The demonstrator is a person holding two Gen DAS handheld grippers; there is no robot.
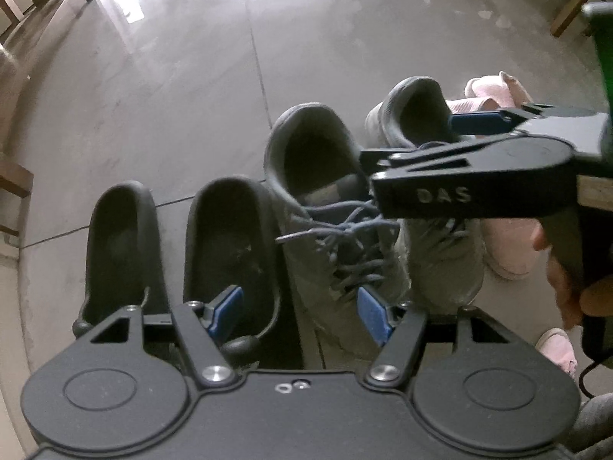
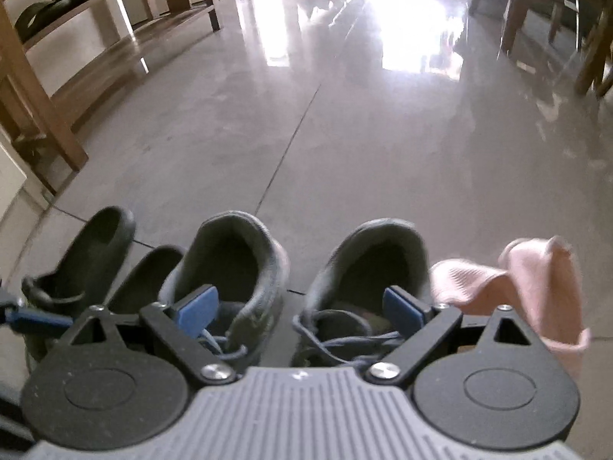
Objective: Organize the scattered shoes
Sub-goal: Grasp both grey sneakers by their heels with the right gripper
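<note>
Grey sneakers (image 2: 230, 268), black clogs (image 1: 226, 237), pink slippers (image 2: 536, 287) lined up.

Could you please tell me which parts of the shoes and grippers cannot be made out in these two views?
- Toes of the grey sneakers: right wrist view, hidden behind the right gripper.
- Pink slippers: left wrist view, largely covered by the other gripper's body; motion-blurred in the right wrist view.
- Toes of the black slip-ons: left wrist view, hidden behind the left gripper.
- Shoes on the rack: too small to identify.

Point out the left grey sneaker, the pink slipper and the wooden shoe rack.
left grey sneaker (image 2: 233, 260): right wrist view, on the dark heel opening.
pink slipper (image 2: 536, 287): right wrist view, on its upper fabric.
wooden shoe rack (image 2: 42, 115): right wrist view, on the near upright leg.
</note>
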